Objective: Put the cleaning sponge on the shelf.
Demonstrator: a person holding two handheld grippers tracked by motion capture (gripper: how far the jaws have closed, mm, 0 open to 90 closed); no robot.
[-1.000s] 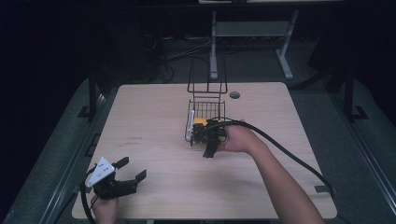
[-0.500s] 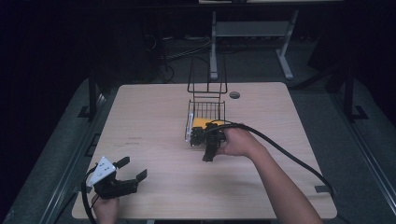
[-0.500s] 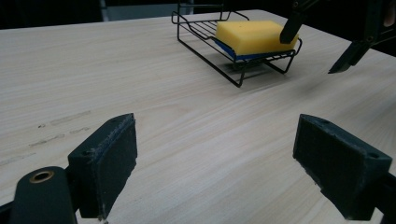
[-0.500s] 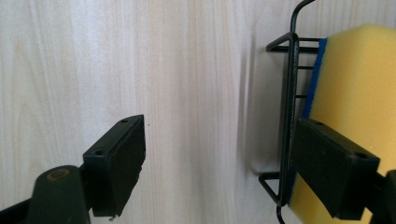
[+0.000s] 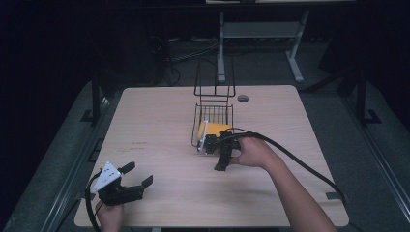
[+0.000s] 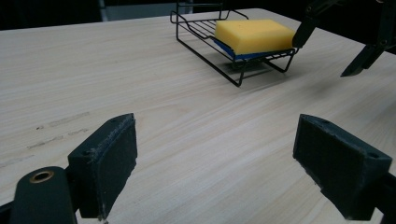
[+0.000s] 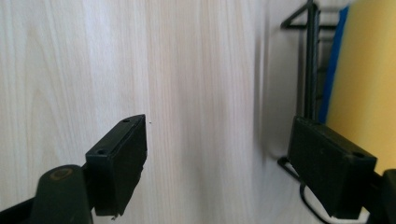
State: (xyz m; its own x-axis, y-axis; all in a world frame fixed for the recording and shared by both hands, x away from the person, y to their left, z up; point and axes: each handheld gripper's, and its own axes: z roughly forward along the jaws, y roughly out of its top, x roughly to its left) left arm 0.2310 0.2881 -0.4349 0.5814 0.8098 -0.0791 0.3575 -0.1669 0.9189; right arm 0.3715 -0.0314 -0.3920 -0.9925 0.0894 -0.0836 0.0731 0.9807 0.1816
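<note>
Both of my grippers stand with their jaws spread and nothing between the pads. On my right gripper (image 7: 217, 163), the pads (image 7: 119, 161) hang over bare wood, the one on the far side sitting just at the near end of the wire rack (image 7: 310, 70), close beside the sponge (image 7: 369, 79) but not clamped on it. From the high view, that right gripper (image 5: 223, 151) lies at the near end of the rack (image 5: 212, 121), roughly at the middle of the table (image 5: 159, 111), with my right hand (image 5: 251, 152) behind it and its black cable trailing off to the right and near edge. The sponge (image 5: 212, 129) is yellow with a blue underside and rests flat in the rack's low tray; the rack's tall wire frame rises at its far end.

My left gripper (image 6: 215, 161) points across the table toward the rack (image 6: 233, 51) and sponge (image 6: 254, 33), well apart from them, its pads (image 6: 109, 156) wide over empty tabletop. From above it (image 5: 135, 181) sits at the near left corner, grey plate on top, my left hand (image 5: 110, 215) at the table's edge.
</note>
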